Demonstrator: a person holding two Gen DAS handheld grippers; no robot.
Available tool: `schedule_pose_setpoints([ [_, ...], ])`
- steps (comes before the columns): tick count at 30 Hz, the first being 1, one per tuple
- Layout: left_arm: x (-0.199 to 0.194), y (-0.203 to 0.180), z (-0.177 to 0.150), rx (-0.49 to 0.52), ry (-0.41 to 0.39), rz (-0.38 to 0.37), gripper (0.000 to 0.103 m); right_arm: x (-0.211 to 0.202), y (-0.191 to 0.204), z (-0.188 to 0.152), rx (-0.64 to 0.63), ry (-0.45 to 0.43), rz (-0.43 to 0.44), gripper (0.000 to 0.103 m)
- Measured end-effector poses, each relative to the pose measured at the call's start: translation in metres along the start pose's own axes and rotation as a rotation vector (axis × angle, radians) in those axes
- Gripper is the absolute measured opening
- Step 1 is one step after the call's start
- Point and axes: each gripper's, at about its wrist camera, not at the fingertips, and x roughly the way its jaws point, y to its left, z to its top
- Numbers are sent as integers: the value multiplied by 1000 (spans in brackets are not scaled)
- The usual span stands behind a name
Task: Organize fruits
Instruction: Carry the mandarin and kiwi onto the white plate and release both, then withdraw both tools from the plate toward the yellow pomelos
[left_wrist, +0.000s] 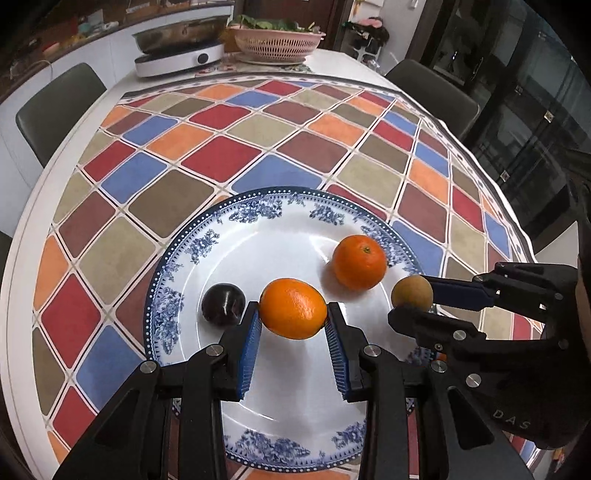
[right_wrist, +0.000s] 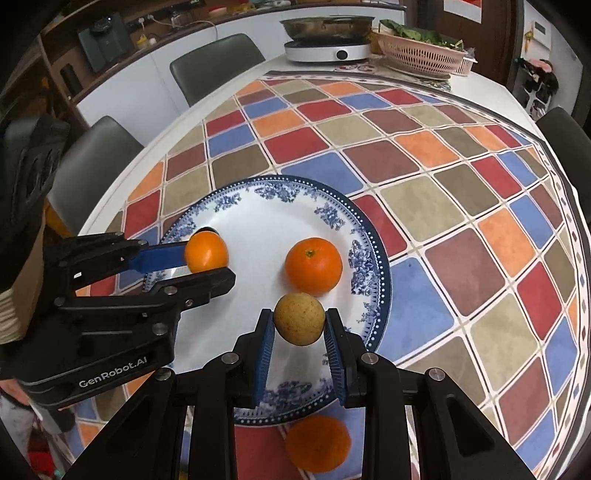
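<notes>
My left gripper (left_wrist: 293, 310) is shut on an orange (left_wrist: 293, 308) just above the blue-and-white plate (left_wrist: 166, 295). A dark plum (left_wrist: 223, 303) lies on the plate to its left, and a second orange (left_wrist: 360, 262) lies on it further back right. My right gripper (right_wrist: 298, 319) is shut on a small yellow-brown fruit (right_wrist: 300, 318) over the plate's (right_wrist: 376, 266) right rim. In the right wrist view the left gripper (right_wrist: 208, 262) holds its orange (right_wrist: 206, 254), almost hiding the plum. One orange (right_wrist: 314, 266) lies on the plate, and another (right_wrist: 317, 443) on the cloth near the front rim.
A checked tablecloth (left_wrist: 221, 147) covers the white table. An electric pan (left_wrist: 181, 55) and a pink basket of greens (left_wrist: 277, 40) stand at the far end. Dark chairs (left_wrist: 59, 107) (left_wrist: 432, 92) flank the table. The two grippers are close together, side by side.
</notes>
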Motion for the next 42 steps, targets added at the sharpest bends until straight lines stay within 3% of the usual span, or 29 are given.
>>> schedule_pose_setpoints([
  [7, 7, 3, 3, -9, 23, 3, 35, 9, -4, 1, 7, 12, -3, 29],
  [11, 6, 5, 3, -12, 21, 18, 46, 11, -5, 1, 9, 11, -5, 29],
  [21, -20, 7, -1, -20, -16, 55, 46, 0, -3, -2, 1, -11, -20, 33],
  [30, -70, -12, -17, 2, -104, 110, 46, -39, 4, -10, -7, -88, -22, 33],
  [42, -140, -36, -59, 35, -225, 108, 46, -109, 29, -41, -22, -218, -28, 33],
])
